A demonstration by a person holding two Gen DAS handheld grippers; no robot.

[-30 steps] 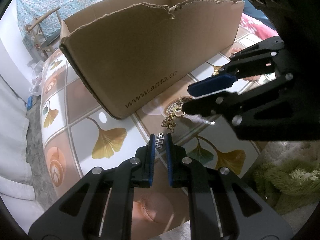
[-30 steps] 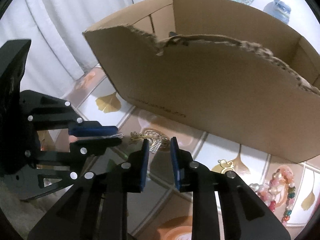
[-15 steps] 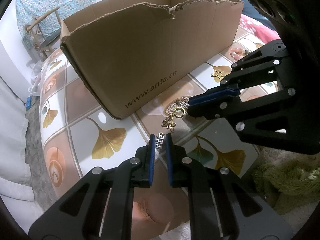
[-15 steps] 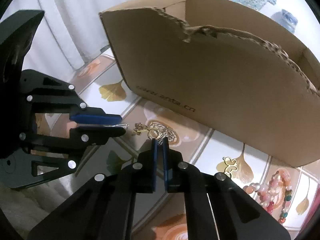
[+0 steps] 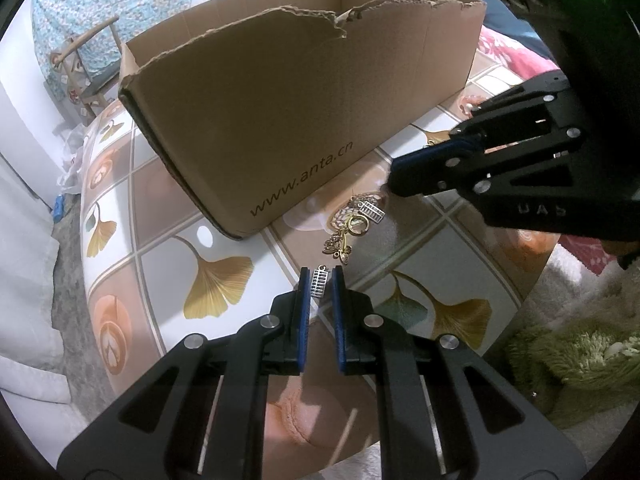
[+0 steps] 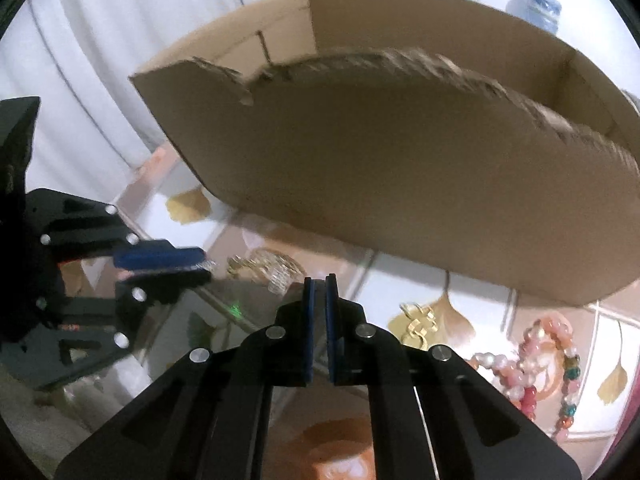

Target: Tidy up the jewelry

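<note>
Now left claw (image 5: 320,276) pinches silver charm (image 5: 319,280) at its tips.

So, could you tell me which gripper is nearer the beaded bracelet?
Right. The right gripper sits beside the beaded bracelet; the left gripper is across from it.

The right gripper (image 6: 319,280) sits low and central, its blue pads nearly together with only a thin slit between them; whether anything is pinched there cannot be told. Just left of its tips a blurred gold and silver chain cluster (image 6: 267,266) lies on the tiled counter (image 6: 408,280). Farther left, the left gripper (image 6: 202,266) points in toward that cluster. A torn cardboard box (image 6: 400,168) fills the far middle. Near right lie a gold clasp (image 6: 416,318) and a pink beaded bracelet (image 6: 536,360).
</note>
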